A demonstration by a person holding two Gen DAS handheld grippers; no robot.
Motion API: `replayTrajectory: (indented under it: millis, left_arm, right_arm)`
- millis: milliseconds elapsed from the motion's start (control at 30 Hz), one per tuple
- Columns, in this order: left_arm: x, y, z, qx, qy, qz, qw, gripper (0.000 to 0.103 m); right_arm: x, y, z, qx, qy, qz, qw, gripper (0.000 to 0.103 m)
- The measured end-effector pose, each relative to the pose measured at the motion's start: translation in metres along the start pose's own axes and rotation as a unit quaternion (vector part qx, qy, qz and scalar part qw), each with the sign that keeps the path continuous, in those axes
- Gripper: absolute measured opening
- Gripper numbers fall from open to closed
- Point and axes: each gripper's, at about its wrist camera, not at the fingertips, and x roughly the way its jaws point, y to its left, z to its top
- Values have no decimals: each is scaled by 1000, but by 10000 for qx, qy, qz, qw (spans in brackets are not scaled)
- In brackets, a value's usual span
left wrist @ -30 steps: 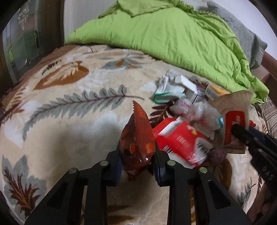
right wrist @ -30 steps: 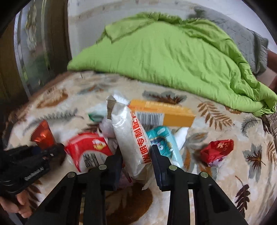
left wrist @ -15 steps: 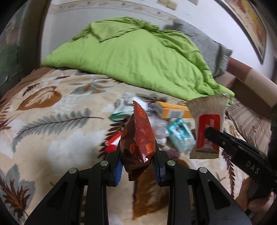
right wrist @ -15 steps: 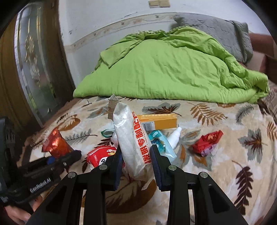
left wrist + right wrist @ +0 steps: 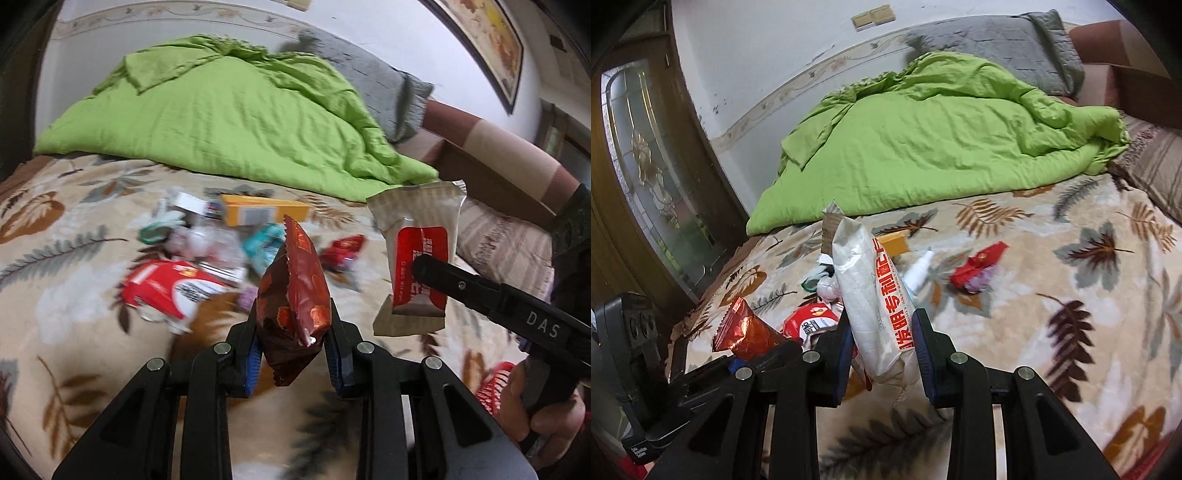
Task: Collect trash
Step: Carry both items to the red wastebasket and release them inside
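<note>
Wrappers fill both grippers: the left gripper (image 5: 291, 354) has its blue-padded jaws pinched on a dark red snack packet (image 5: 295, 295), which stands upright between them with its serrated tip pointing up, clear of the bed. The right gripper (image 5: 881, 347) is clamped on a white packet with red lettering (image 5: 871, 295), also held upright above the bed; from the left wrist view this same packet shows its pale front with a red label, hanging off the black fingers at the right, with a hand (image 5: 532, 402) on the grip below.

Just beyond the grippers lies the leaf-patterned blanket (image 5: 1071, 295) covering the bed. The remaining trash sits on it in a loose cluster: a red and white pouch (image 5: 166, 291) nearest on the left, a small purple scrap (image 5: 247, 299) beside it, a teal packet (image 5: 262, 247), a crumpled clear plastic piece (image 5: 207, 240), and a red crumpled wrapper (image 5: 979, 264) set a little apart to the right. A small white bottle (image 5: 918, 271) lies near the middle of the pile in the right wrist view. Farther back rest an orange box (image 5: 258, 214), a small white box (image 5: 188, 203) and a green and white cloth scrap (image 5: 159, 227).

Behind the pile a bright green duvet (image 5: 923, 147) is heaped across the bed, with a grey pillow (image 5: 997, 48) behind it against the white wall (image 5: 757, 55). A dark wooden door with a frosted glass panel (image 5: 646, 166) stands at the left
</note>
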Motion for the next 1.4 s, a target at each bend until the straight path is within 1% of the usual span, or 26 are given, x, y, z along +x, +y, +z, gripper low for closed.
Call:
replayTrajectory:
  millis: [200, 433, 567, 767, 933, 1033, 1167, 1200, 1367, 1400]
  left_arm:
    - [-8, -33, -5, 263, 85, -213, 9994, 28]
    - [-20, -80, -12, 616, 202, -601, 9961, 28]
    - [-24, -111, -15, 834, 270, -899, 9921, 28]
    - [-24, -159, -23, 1139, 450, -1342, 9834, 28]
    - [-17, -207, -37, 1462, 731, -1781, 9703, 28]
    - [-14, -235, -48, 1696, 915, -2032, 9600, 28]
    - [-10, -271, -66, 1982, 1186, -2325, 9448, 28]
    - [-8, -281, -71, 2044, 1288, -2413, 9399, 28]
    - [3, -313, -90, 2223, 1623, -2610, 9253, 28]
    - [4, -317, -92, 2248, 1656, -2645, 9231, 30]
  right_arm:
    - [-41, -24, -8, 301, -45, 33, 9995, 34]
    - [-94, -55, -10, 674, -200, 11, 9975, 34]
    - [-124, -76, -15, 891, -246, -154, 9956, 34]
    - [-171, -111, -34, 1226, -238, -579, 9905, 34]
    - [-213, -144, -55, 1576, -237, -980, 9823, 34]
    - [-233, -165, -70, 1779, -166, -1263, 9758, 34]
    - [-250, -187, -90, 2088, -38, -1493, 9665, 34]
    - [-253, -192, -95, 2144, -10, -1559, 9642, 34]
    - [-267, -210, -115, 2396, 107, -1815, 9537, 36]
    - [-270, -213, -118, 2427, 106, -1884, 9516, 36]
